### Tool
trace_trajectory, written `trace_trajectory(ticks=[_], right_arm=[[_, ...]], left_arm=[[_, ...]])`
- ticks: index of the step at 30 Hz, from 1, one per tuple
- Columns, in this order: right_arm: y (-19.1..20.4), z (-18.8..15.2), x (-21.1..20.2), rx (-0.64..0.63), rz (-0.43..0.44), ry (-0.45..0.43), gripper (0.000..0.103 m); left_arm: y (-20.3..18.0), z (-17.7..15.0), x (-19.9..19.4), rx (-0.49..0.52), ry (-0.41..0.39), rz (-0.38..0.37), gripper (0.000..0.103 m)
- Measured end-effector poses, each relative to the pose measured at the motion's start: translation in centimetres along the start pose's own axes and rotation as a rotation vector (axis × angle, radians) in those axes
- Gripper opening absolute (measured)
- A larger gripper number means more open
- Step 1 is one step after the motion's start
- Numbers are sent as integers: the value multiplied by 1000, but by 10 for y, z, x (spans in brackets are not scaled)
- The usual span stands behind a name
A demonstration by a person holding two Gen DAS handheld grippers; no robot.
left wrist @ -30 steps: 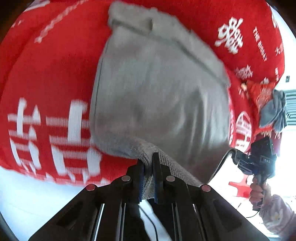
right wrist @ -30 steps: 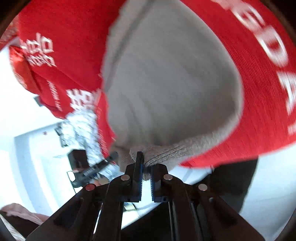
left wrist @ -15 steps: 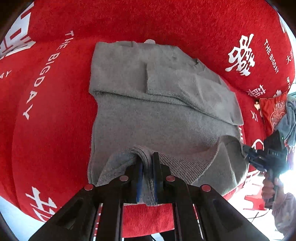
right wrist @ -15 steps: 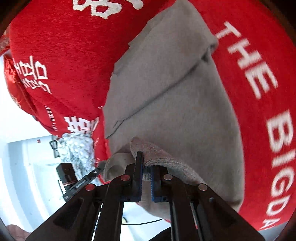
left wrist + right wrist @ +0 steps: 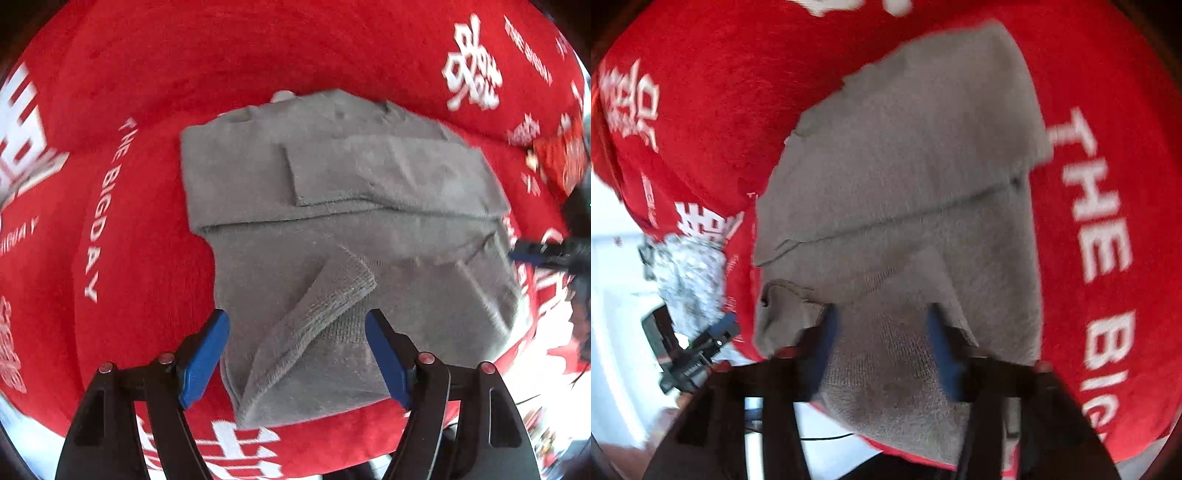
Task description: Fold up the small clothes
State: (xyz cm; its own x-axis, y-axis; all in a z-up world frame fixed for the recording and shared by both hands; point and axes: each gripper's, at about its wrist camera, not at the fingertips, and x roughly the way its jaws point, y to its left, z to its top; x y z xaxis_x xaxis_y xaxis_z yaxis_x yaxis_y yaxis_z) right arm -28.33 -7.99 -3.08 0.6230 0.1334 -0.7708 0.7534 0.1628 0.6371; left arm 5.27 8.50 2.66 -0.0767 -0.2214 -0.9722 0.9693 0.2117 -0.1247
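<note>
The gray sweater [image 5: 351,229] lies on the red cloth [image 5: 129,240] with white letters. It is right in front of both tongs. Its sleeves are folded across the top part, far from the tongs.

The left tongs [image 5: 297,354] are wide apart and hold nothing. Between them lies the bottom hem [image 5: 332,295], flipped up in a loose, crooked flap. The right tongs [image 5: 882,350] are wide apart too, with the other end of the hem between them. That view is blurry, so the small things are hard to see.

The step now looks like folding the bottom half up onto the top half. The flap is not neat yet. To do it well, each pair of tongs should pinch one bottom corner, not the middle. Then both should lift together and move forward at the same speed. The hem should land flat and straight over the sleeves. If one side goes faster, the fold could end up slanted or bunched.
</note>
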Motion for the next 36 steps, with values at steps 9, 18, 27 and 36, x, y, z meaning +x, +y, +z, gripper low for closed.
trace_trajectory(ticks=[9, 18, 27, 36], right_arm=[[17, 7, 29, -234, -274, 98, 58], [63, -23, 6, -498, -465, -7, 7], [118, 35, -65, -559, -436, -251, 7], [111, 143, -9, -516, -424, -265, 7]], left_arm=[[-19, 25, 59, 135, 104, 1, 71], [-12, 21, 13, 81, 24, -102, 13], [8, 85, -60, 30, -204, -109, 13], [24, 173, 19, -52, -226, 10, 14]])
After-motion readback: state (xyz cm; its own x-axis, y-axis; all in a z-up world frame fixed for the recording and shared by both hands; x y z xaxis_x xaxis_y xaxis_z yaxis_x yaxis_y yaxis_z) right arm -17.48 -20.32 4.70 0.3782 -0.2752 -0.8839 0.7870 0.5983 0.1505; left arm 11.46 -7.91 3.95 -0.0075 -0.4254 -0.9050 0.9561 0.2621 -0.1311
